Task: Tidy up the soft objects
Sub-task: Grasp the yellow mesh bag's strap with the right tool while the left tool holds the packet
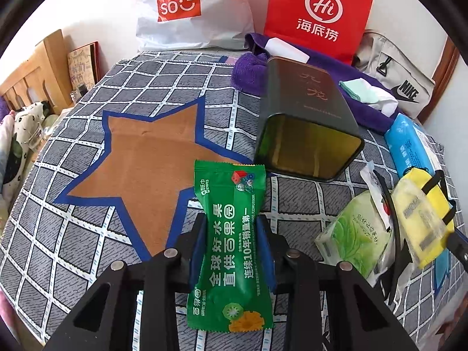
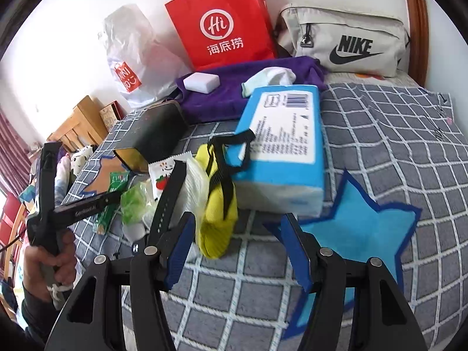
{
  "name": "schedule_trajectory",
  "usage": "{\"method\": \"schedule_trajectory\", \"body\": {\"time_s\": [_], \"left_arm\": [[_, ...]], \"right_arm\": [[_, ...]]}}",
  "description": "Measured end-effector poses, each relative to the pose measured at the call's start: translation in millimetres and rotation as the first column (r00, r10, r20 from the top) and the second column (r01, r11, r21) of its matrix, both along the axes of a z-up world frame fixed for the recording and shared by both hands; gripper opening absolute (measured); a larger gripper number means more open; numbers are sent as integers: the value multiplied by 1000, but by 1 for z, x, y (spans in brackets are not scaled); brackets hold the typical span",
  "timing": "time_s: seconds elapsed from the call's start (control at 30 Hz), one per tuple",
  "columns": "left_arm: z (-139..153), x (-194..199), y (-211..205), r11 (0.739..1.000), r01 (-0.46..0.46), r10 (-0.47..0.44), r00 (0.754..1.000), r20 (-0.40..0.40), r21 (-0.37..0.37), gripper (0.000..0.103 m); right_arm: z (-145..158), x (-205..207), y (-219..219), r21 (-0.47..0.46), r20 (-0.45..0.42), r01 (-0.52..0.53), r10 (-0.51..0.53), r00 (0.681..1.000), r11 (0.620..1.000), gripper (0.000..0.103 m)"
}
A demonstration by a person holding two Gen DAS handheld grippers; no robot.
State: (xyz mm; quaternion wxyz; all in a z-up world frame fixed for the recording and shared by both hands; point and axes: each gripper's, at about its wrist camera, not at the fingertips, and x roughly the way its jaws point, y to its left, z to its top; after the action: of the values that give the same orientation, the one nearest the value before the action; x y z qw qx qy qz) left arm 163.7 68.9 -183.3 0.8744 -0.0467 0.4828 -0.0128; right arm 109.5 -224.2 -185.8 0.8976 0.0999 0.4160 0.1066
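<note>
Left wrist: dark tin (image 1: pixel 304 122) lies behind the green packet (image 1: pixel 231 245).

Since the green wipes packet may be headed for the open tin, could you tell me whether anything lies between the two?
Nothing visible does. The left gripper pinches the green wipes packet at its middle. Only bare checked bedcover lies between its far end and the mouth of the dark tin, which lies on its side. The other packets sit off to the right.

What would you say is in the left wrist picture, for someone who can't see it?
The left gripper has its jaws shut on a green wipes packet above a checked bedspread with a brown star. An open dark tin lies behind.
</note>
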Motion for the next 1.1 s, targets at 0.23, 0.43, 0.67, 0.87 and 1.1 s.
{"method": "schedule_trajectory", "body": {"time_s": [0.23,0.43,0.67,0.87,1.1], "left_arm": [[0,-2,-1,1000,10,-10,1000,6,0,31],[0,-3,0,1000,17,-17,1000,8,6,31],[2,-8,4,1000,6,-7,1000,-10,-22,31],[3,-12,2,1000,14,-14,999,-29,-5,32],[3,-14,-4,999,30,-29,999,-31,35,34]], "right_arm": [[-3,4,4,50,-12,-38,39,999,998,18],[17,-21,-5,80,23,-57,55,998,995,18],[17,-50,-22,-5,4,-21,21,1000,1000,18],[5,-66,-39,-35,-60,-40,38,997,999,21],[-28,-50,-38,70,-92,-68,75,993,995,61]]}}
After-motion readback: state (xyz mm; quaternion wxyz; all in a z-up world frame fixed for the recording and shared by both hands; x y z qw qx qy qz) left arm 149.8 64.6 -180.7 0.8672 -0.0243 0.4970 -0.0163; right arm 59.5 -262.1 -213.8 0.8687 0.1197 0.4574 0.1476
